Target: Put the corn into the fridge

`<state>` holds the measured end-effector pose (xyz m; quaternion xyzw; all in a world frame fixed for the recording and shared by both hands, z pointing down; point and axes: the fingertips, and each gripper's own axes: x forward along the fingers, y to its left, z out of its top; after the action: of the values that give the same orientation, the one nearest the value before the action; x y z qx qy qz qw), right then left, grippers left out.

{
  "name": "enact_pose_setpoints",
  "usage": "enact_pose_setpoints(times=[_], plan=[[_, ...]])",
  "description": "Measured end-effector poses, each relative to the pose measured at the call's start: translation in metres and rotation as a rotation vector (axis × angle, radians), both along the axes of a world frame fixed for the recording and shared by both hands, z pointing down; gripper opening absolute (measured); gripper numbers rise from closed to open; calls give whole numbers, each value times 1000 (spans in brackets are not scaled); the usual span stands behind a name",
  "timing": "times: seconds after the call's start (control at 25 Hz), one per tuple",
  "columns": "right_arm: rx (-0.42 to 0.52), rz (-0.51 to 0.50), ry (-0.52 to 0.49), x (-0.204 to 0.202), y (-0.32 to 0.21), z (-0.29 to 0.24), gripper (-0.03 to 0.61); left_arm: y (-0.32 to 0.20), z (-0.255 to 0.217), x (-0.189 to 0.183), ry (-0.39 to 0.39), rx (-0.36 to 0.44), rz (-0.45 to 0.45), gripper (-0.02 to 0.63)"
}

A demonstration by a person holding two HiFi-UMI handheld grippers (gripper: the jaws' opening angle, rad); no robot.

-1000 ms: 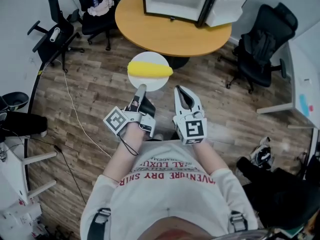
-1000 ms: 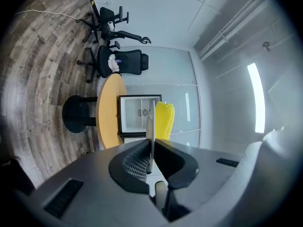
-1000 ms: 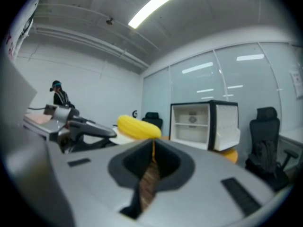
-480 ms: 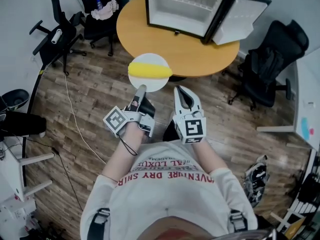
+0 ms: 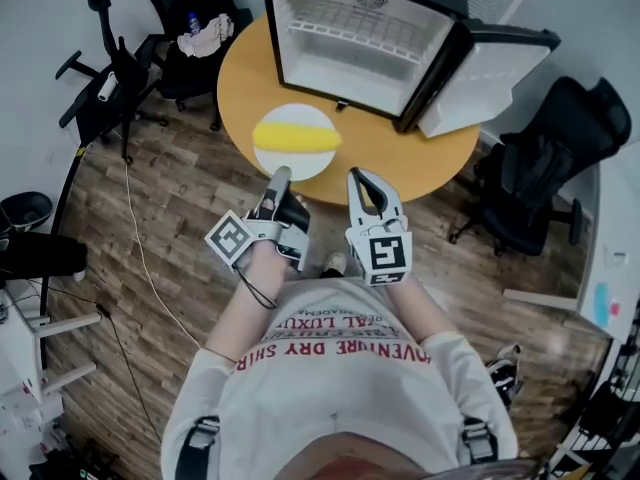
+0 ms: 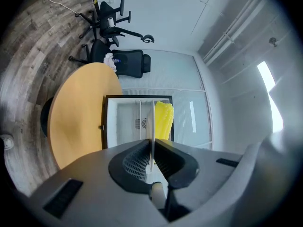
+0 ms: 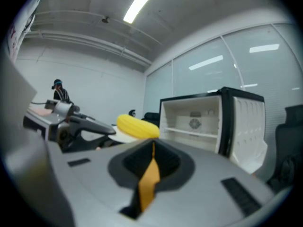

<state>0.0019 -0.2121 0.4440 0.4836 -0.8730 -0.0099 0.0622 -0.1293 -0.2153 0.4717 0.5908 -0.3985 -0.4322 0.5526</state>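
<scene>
— Over by the round worktop, what is the person carrying?

— A white plate with the corn lying across it. The left gripper is doing all the holding: its jaws are pinching the near rim of the plate, which is sticking out flat in front of them.

— And the other one?

— The right gripper is hanging just beside the left one, pointing the same way. Its jaws are pressing together at the tips and nothing is sitting between them.

— Is the corn touching either gripper?

— No, only the plate. The cob is lying crosswise on the middle of it, apart from the jaws at the rim.

— Where is the fridge?

— The small fridge is standing on the far part of the worktop with its door swinging wide open to the right. The white inside is showing, with a wire shelf running across it. From above, the plate is showing over the near edge of the worktop, well short of the fridge opening.

— So the corn is not inside yet?

— Not yet. It is riding on the plate, out in front of the person.

— Anything else around?

— Black office chairs are standing on the wooden floor on both sides of the worktop.
</scene>
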Motion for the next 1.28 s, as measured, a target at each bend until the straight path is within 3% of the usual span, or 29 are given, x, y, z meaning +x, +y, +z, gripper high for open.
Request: enact_pose_setpoints(times=[0.48, 1.0, 1.28], plan=[[8, 54, 8, 44, -87, 2, 29, -103, 1, 47, 12, 0, 47, 49], [-9, 223, -11, 48, -183, -3, 29, -215, 2, 62, -15, -25, 228, 49], [-23, 293, -14, 48, -224, -3, 29, -271, 0, 58, -16, -25, 281, 49]])
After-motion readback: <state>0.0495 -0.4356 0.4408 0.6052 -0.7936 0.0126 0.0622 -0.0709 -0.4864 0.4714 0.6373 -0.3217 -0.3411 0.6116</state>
